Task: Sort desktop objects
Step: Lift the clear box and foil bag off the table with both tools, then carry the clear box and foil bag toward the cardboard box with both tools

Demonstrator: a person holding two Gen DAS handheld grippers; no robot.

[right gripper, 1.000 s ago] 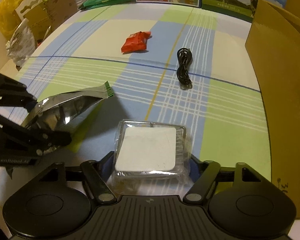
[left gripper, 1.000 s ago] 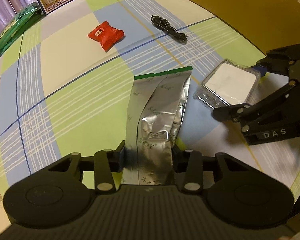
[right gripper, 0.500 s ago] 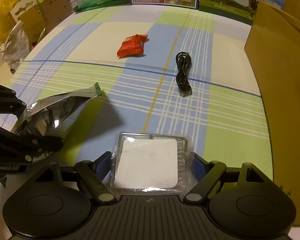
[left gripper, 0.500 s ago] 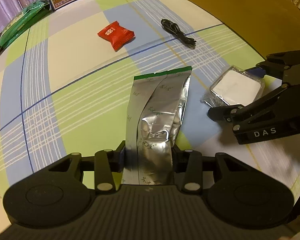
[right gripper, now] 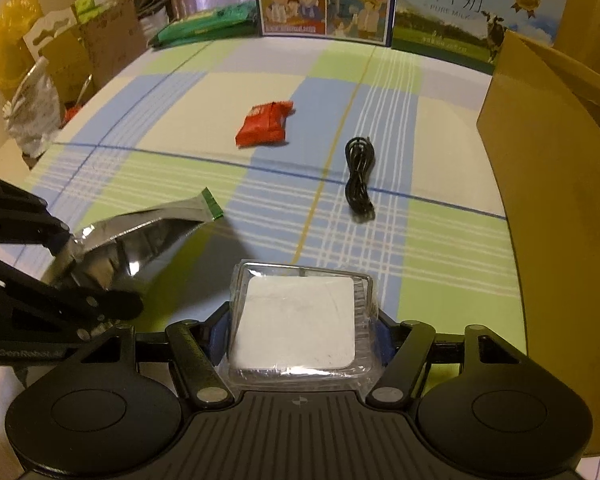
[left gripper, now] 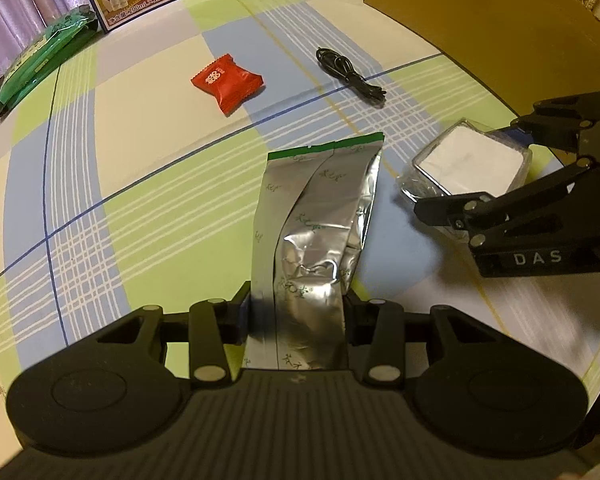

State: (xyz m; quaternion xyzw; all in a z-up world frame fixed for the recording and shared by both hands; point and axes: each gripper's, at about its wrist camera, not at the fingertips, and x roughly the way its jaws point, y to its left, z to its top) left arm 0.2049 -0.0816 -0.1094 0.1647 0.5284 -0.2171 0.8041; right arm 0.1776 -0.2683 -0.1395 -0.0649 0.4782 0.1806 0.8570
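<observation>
Cardboard box, the largest thing here, stands along the right edge of the tabletop with its open top just visible, and it lies to the right of both grippers, so the right gripper is the nearer one to it (it looks like the sorting bin, though nothing confirms that). Next in size, the silver foil pouch is clamped at its lower end between the jaws of the left gripper; its long axis runs straight out ahead along the fingers, green-edged seal farthest away, and it hangs clear of the cloth near the front edge. The plastic-wrapped white square pack sits flat, pinched on its two sides by the right gripper's jaws. Out toward the middle of the tabletop, untouched and apart from each other, lie the red snack packet and, smaller, the coiled black cable, the cable nearer the box.
</observation>
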